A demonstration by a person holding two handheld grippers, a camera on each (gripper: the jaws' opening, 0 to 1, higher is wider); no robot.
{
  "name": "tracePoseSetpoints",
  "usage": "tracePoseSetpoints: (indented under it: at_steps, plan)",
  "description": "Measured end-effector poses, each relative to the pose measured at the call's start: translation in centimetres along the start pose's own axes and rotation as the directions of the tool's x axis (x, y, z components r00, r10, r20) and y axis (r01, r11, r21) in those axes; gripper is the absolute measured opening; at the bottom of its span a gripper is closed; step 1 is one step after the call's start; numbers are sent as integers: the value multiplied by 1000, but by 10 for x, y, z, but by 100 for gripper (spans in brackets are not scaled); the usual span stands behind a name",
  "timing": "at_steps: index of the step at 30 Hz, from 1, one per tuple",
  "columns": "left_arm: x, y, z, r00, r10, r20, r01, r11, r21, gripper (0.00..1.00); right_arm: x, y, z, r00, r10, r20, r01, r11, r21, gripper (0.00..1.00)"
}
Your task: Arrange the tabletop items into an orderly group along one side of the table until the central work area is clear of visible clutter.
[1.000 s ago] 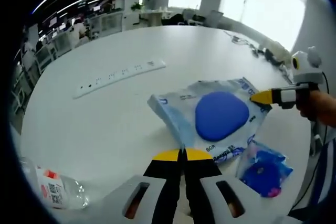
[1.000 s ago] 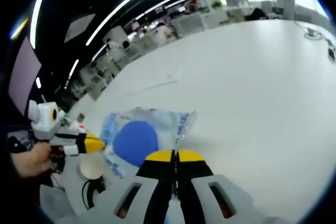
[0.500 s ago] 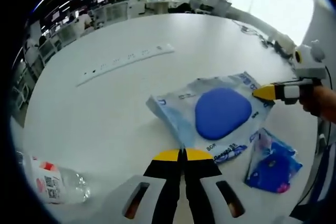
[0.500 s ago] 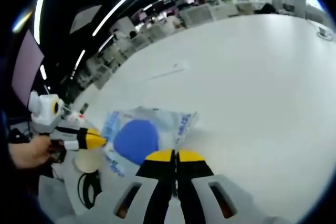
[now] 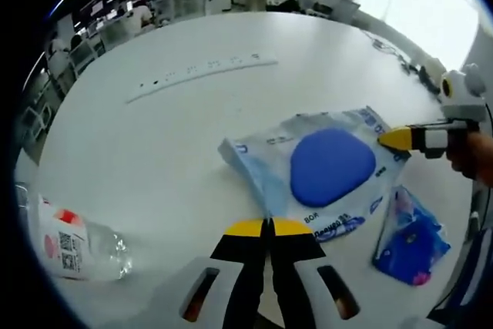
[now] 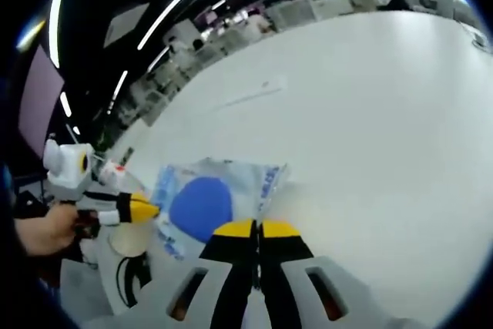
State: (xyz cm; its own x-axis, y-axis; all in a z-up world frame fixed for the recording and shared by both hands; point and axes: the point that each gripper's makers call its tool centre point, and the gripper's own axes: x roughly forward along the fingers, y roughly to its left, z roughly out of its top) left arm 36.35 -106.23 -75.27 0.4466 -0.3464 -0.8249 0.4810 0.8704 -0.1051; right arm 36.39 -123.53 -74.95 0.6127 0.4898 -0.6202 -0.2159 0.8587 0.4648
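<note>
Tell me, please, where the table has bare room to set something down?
Bare table lies between the power strip and wipes pack, and beyond the strip. It is crowded around the pack, blue pouch, both grippers, and the bottle.

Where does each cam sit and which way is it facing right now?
Left gripper view: rides the left hand-held gripper, jaws together, facing across the white table at the wipes pack, small blue packet, bottle; the right hand-held gripper and a hand enter from the right.
Right gripper view: rides the right hand-held gripper, facing the same pack from the opposite side.
Shared: pack, table, power strip.
</note>
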Motion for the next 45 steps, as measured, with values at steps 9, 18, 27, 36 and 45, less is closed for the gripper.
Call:
tracePoseSetpoints:
  at_steps: [9,18,27,36,45]
  plan:
    - [3,3,-1,1000,2,-8,-2,999,-39,0,2,-3,-6,1000,-15,-26,16,999,45,0]
    - [6,3,-1,1000,19,-5,-19,1000,-22,0,-8,1,-12,999,-31,-25,32,997,71,0]
    - [5,9,3,998,66,14,-67,996,53,2,1,0,-12,999,-30,-23,31,997,71,0]
    - [4,12,-1,999,48,18,-49,999,11,6,4,3,-9,999,-27,-29,27,1000,7,4]
    - [4,12,4,998,51,33,-52,999,16,17,9,1,-5,998,-58,6,58,998,-26,8]
